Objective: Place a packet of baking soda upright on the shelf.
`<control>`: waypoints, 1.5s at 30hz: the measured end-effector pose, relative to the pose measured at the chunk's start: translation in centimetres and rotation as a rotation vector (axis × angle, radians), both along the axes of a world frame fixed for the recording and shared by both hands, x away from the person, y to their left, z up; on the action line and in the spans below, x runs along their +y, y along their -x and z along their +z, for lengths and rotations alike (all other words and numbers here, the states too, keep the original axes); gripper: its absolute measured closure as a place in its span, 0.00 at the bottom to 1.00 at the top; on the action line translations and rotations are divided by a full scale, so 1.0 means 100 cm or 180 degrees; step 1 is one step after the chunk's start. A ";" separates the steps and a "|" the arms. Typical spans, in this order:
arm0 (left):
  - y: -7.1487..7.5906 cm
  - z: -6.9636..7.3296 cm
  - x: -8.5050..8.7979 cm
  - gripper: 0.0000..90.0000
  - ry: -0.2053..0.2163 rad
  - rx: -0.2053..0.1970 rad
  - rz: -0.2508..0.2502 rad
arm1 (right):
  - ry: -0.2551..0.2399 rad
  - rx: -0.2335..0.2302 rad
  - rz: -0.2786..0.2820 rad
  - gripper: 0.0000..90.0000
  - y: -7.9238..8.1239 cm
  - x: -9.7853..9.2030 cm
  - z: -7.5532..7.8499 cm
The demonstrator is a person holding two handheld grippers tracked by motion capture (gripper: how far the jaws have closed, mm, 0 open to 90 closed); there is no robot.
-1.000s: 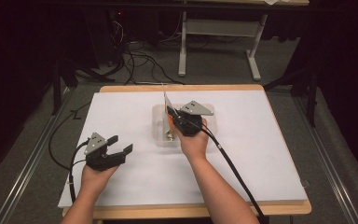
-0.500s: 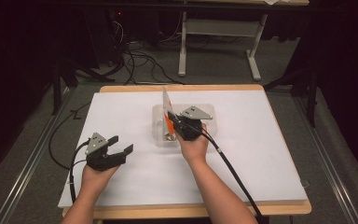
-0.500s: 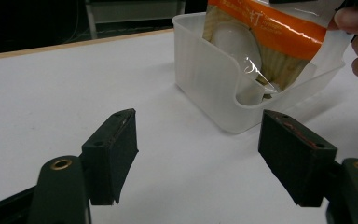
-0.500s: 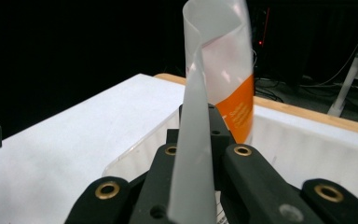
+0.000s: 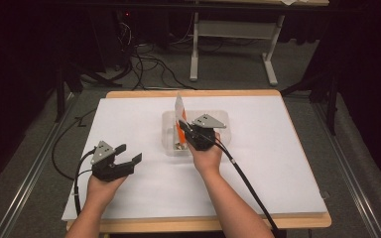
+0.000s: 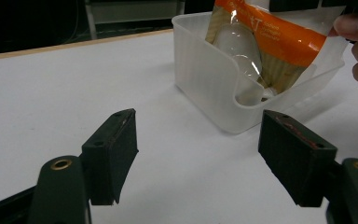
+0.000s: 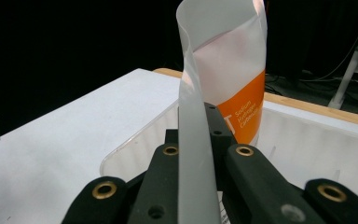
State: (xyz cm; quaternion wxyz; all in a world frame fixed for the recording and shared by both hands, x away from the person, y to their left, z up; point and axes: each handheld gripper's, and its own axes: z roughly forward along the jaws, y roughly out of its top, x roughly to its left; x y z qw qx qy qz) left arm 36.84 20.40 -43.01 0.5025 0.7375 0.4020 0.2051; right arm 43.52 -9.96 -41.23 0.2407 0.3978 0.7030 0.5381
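While the right claw (image 5: 184, 130) stays clamped on the packet (image 6: 261, 44), lifting it from the tub (image 6: 205, 88) seems unfinished; the left claw (image 6: 214, 158) waits apart.

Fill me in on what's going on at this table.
A person holds a gripper in each hand. The right gripper is shut on a clear pouch with an orange band, holding it upright in a translucent plastic bin on the white table. The left gripper sits open beside it, holding nothing.

Lab or workshop — dark room, loose floor cables (image 5: 144, 67), metal-frame bench (image 5: 230, 37), white-topped table (image 5: 278, 148).
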 end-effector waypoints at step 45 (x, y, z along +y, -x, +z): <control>-0.002 -0.002 -0.002 0.32 -0.0042 0.0002 0.0000 | 0.0233 0.0024 -0.0084 0.33 0.038 -0.025 0.032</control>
